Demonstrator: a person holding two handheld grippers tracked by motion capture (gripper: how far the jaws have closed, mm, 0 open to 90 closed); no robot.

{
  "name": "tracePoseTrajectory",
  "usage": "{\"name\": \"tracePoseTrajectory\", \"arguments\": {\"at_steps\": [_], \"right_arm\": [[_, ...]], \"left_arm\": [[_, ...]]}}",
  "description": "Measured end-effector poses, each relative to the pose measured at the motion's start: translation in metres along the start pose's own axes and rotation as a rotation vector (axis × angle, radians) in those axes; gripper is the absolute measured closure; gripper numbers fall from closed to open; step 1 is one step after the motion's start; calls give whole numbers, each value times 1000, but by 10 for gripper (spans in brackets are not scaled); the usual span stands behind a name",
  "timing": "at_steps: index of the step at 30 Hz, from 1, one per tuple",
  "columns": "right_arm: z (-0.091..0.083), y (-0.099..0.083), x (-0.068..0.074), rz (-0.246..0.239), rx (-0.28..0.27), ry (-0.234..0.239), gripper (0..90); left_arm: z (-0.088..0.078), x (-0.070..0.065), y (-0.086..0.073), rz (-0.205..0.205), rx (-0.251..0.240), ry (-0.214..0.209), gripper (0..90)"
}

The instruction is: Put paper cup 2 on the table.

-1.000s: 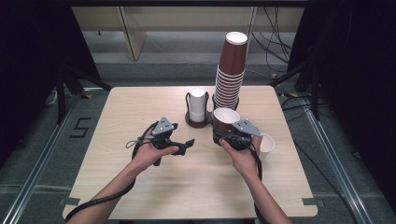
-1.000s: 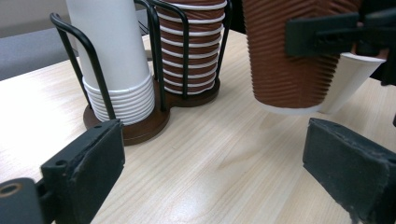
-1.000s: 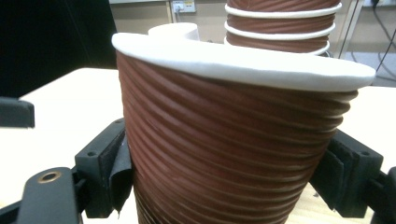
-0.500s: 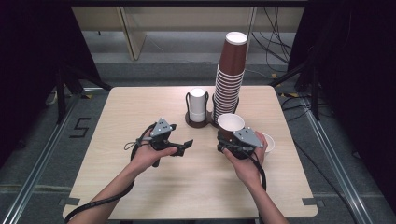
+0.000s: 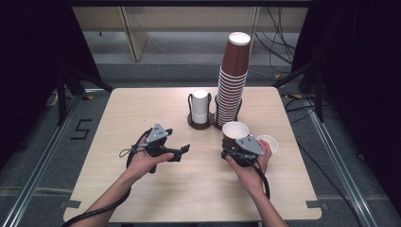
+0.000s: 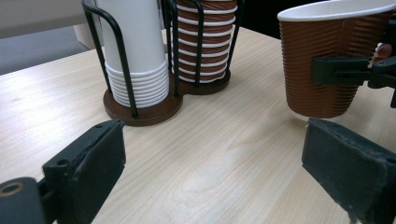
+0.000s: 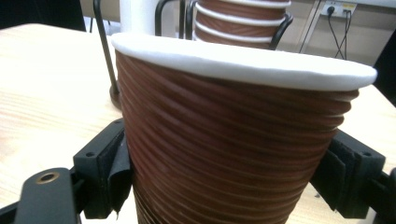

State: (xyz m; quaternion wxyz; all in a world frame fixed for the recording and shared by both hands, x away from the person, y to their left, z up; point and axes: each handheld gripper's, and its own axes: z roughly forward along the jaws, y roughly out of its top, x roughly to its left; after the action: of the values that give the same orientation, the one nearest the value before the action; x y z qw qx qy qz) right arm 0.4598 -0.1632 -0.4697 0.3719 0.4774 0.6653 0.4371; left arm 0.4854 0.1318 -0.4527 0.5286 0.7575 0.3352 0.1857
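Your right gripper point(image 5: 235, 144) clamps brown cup point(image 5: 235, 134) by its ribbed wall, upright. Since a second ago you drew cup back from tall brown stack point(image 5: 232, 82) toward you and lowered it near table point(image 5: 142, 109). Your left gripper point(image 5: 182, 150) unmoved, jaws apart, nothing between them.

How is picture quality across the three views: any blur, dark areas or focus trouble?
High view: table evenly lit, surroundings nearly black, slightly soft. Left gripper view: sharp on the cup holder; the near pads are a little soft. Right gripper view: the brown cup is so close that its ribs blur; background soft.
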Motion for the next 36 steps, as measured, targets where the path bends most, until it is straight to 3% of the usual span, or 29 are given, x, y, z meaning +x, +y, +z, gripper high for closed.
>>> {"name": "tracePoseTrajectory", "arguments": {"at_steps": [3, 4, 5, 8, 12, 13, 14, 25, 28, 29, 31, 33, 36], "right_arm": [[1, -4, 2, 17, 15, -12, 170], [2, -4, 1, -7, 16, -11, 169], [3, -6, 2, 10, 18, -12, 169], [4, -7, 2, -17, 25, -12, 168], [3, -9, 4, 21, 57, -19, 167], [5, -9, 1, -15, 49, -18, 167], [5, -10, 4, 10, 51, -32, 167], [8, -12, 2, -31, 69, -27, 163], [7, -12, 3, -19, 78, -25, 161], [8, -13, 4, -11, 58, -25, 159], [7, -13, 3, -46, 58, -36, 157], [6, -14, 5, -11, 62, -36, 153], [5, -14, 4, -31, 73, -31, 148]], "left_arm": [[0, 0, -3, -3, 4, -2, 60], [1, 0, -5, -5, -2, -10, 59], [0, 0, -5, -4, 7, -4, 60], [0, 0, -6, -6, 5, -3, 60], [-1, -1, -7, -4, 9, -4, 59], [-1, -1, -7, -3, 10, -3, 60], [-1, 0, -7, -4, 11, -3, 59], [1, -1, -9, -3, 15, -7, 60], [1, -1, -10, -2, 18, -6, 60], [1, -1, -10, -2, 21, -6, 60], [1, -1, -11, -2, 22, -6, 60], [1, -1, -11, -3, 21, -6, 60], [1, -1, -11, -4, 18, -8, 60]]}}
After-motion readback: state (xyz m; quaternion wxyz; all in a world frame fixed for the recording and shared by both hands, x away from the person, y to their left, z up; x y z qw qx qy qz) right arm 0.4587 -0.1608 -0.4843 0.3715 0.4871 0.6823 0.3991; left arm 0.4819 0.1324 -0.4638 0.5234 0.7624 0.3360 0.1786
